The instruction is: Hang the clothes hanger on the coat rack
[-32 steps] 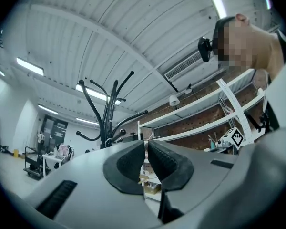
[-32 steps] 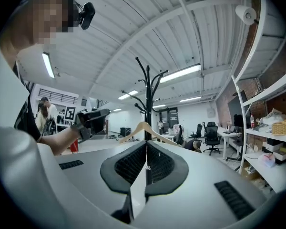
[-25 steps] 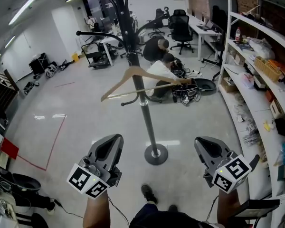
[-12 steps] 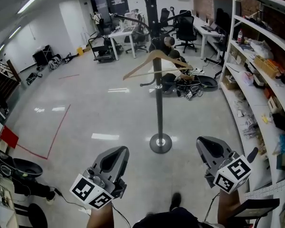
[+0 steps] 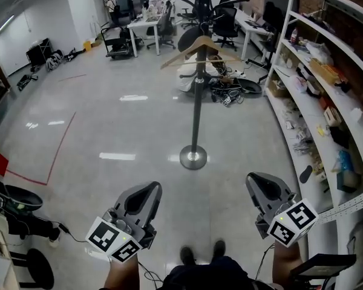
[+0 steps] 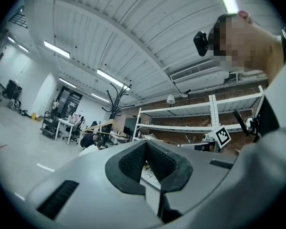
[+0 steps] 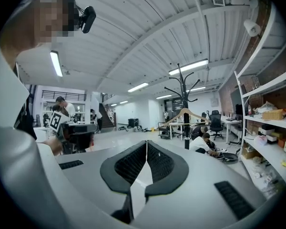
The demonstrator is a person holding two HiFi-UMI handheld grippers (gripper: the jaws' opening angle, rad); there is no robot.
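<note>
Retreating clenched and empty, left tongs [image 5: 146,193] and right tongs [image 5: 261,185] leave the pale wooden hanger [image 5: 201,46] on the black coat rack [image 5: 196,101] ahead: seemingly done.

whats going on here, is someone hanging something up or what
A person holds a gripper in each hand. The left gripper and the right gripper are both shut with nothing between their jaws. The wooden clothes hanger already hangs on the coat rack, which stands some way ahead across the floor. Neither gripper is near it.
</note>
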